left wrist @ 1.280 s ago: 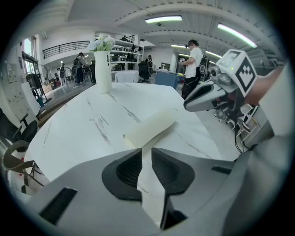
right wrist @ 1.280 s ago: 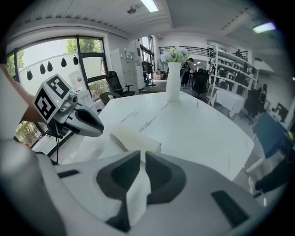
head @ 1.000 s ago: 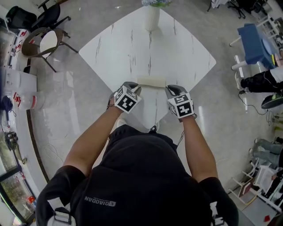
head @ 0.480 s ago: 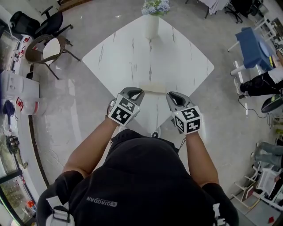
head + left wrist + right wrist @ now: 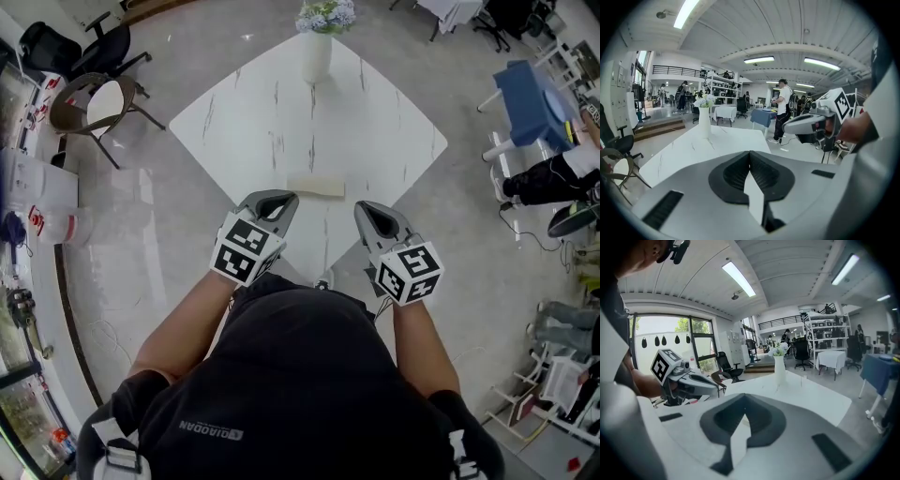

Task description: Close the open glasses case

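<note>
1. Glasses case (image 5: 316,186) sits beyond both claws. Nearest first: left claw (image 5: 275,200) and right claw (image 5: 372,212) hover by the person's body over the near corner of the surface (image 5: 375,122), left and right of centre. Neither touches the case.
2. Both claws have their tips pressed together w/ nothing between. Each claw's own view shows only a thin wedge of surface under the meeting pads.
3. Case lies mid-surface, a bit near of centre, long side running left-right. It's just far of the two claw tips and apart from both.
4. Handling, my guess: light, stiff shell on a smooth surface, so it prob. slides if pushed from one side. Best hold is to pin one short end w/ one claw and press the lid's long edge w/ the other. Hinge side can't be made out.
5. Looks: pale cream, low flat oblong. It reads as one slab w/ no raised lid, so the lid appears down already, tho it's too small to be sure.
6. Far corner: white vase (image 5: 315,52) w/ flowers, well apart from the case.
</note>
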{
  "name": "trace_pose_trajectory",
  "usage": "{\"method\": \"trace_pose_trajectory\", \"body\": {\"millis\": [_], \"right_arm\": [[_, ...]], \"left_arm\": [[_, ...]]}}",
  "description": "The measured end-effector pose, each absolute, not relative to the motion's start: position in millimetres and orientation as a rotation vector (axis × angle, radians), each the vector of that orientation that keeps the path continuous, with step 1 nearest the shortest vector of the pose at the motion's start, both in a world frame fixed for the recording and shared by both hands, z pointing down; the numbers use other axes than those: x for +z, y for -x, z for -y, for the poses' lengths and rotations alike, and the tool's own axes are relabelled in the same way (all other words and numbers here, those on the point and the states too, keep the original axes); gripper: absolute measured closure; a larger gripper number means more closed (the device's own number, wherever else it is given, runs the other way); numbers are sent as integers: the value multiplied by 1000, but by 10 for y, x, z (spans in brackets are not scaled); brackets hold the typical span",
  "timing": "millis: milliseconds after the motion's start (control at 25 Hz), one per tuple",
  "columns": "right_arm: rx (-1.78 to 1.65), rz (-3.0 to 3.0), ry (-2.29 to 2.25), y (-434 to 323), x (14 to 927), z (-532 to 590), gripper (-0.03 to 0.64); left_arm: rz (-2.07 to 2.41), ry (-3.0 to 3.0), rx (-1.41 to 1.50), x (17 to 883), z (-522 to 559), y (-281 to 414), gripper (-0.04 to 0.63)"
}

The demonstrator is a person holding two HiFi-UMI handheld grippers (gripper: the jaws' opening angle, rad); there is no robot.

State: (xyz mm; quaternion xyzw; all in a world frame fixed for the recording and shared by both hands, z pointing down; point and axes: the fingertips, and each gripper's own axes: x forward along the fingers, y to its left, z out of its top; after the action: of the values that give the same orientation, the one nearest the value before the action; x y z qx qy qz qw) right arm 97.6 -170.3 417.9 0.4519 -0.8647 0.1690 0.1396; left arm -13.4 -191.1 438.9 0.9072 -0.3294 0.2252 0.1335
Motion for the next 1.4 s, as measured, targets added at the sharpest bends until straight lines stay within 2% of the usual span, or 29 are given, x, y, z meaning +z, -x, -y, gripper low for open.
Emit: {"method": "trace_pose_trajectory", "body": {"millis": [400, 1400], "right_arm": [[563, 2588, -1379, -1014, 4008, 1614, 615], [508, 2562, -1370, -1040, 4091, 1594, 615]], "left_arm": [[1028, -2586, 529, 4219, 1866, 239, 591], [1076, -2608, 517, 4142, 1849, 379, 591]]}}
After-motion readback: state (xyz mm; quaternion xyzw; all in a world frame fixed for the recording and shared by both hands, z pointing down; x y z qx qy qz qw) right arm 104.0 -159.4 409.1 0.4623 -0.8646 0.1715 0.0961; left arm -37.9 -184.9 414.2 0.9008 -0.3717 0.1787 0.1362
